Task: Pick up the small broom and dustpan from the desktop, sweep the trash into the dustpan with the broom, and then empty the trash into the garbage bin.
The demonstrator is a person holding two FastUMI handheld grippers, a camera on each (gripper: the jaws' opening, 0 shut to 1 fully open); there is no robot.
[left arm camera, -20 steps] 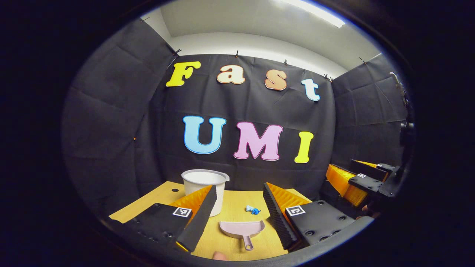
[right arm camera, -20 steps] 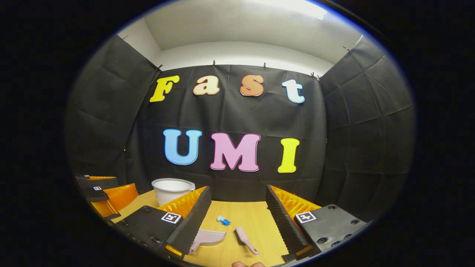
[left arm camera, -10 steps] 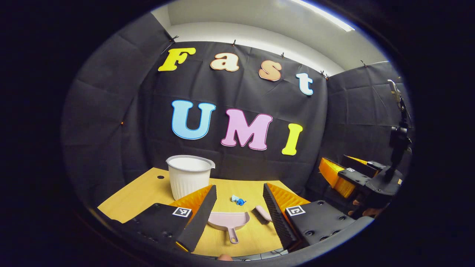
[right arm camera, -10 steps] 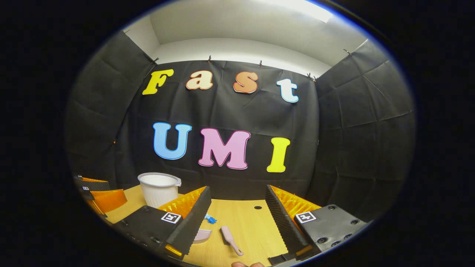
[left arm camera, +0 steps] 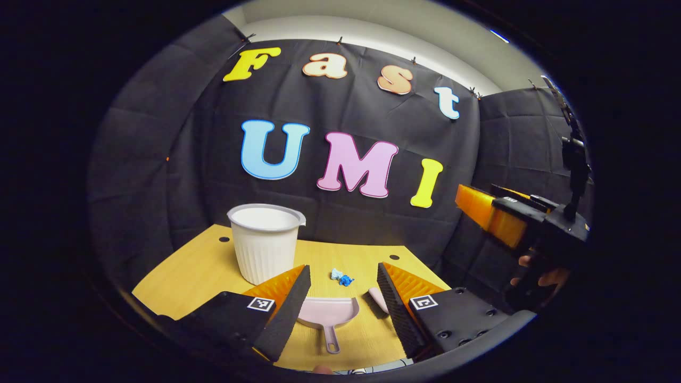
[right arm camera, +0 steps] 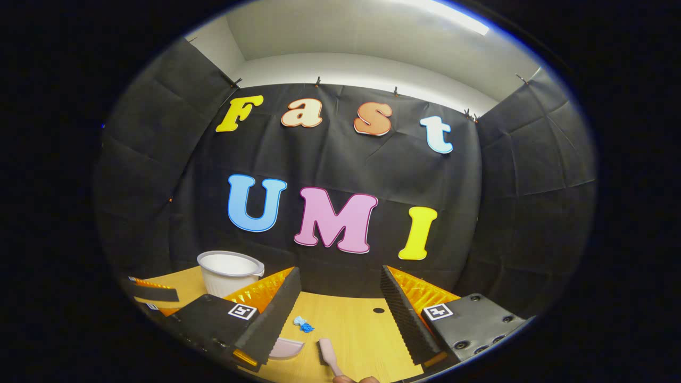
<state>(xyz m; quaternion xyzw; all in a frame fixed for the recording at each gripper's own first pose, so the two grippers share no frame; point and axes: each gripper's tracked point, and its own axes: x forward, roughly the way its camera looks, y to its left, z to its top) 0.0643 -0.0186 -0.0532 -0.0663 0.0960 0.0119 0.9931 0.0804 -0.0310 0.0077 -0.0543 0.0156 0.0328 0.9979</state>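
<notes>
A pink dustpan (left arm camera: 327,314) lies on the wooden desk (left arm camera: 197,271) with its handle toward me, between the fingers of my open left gripper (left arm camera: 343,276), which hovers above it. Part of the pink broom (left arm camera: 378,299) peeks out beside the right finger. A small blue scrap of trash (left arm camera: 341,276) lies just beyond the pan. In the right gripper view the broom (right arm camera: 328,355) lies between the wide-apart fingers of my open right gripper (right arm camera: 340,279), with the dustpan's edge (right arm camera: 286,348) and the trash (right arm camera: 303,323) to its left. The white ribbed bin (left arm camera: 264,242) stands at the back left.
The right gripper (left arm camera: 511,213), held by a hand (left arm camera: 540,274), shows at the right of the left gripper view. The left gripper's finger (right arm camera: 154,291) shows at the far left of the right gripper view. Cable holes (left arm camera: 393,257) dot the desk.
The left gripper has risen and tilted down, so more of the desk and the bin show and the dustpan sits centred between its fingers. The right gripper shifted slightly; the broom now sits lower in its view.
</notes>
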